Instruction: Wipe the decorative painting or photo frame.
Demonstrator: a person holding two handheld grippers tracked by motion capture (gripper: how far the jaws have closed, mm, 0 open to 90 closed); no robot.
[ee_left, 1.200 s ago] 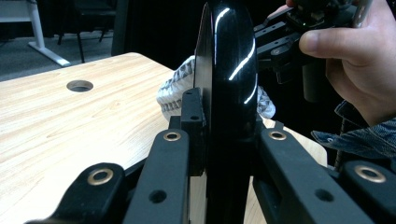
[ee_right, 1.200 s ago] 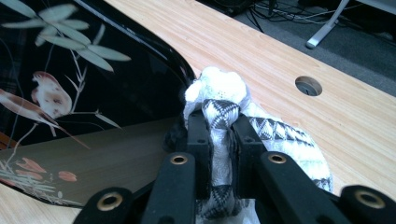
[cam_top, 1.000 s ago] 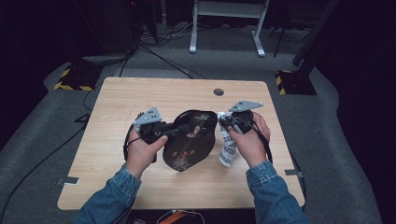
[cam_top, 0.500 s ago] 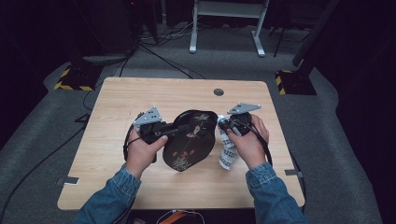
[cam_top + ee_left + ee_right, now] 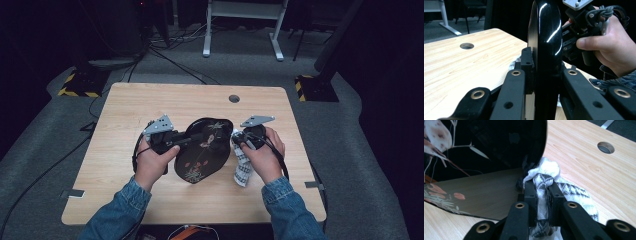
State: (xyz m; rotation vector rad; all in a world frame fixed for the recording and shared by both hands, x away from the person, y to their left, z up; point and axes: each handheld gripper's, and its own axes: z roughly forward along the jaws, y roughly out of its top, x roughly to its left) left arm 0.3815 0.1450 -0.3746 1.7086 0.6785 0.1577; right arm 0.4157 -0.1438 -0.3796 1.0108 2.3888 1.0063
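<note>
the left tongs (image 5: 543,72) pinch the black lacquered tray (image 5: 202,150) up on edge over the tabletop (image 5: 125,105) while the right tongs (image 5: 543,187) clamp a patterned cloth (image 5: 544,173) against its rim, so wiping looks underway, most of the tray's face still to do

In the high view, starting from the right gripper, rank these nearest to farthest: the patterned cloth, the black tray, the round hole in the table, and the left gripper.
1. Patterned cloth: clamped in the right gripper, hanging toward the person.
2. Black tray: just left of it, cloth against its edge.
3. Round hole: farther up the table.
4. Left gripper: its body lies beyond the tray's far side, jaws on the tray.
</note>
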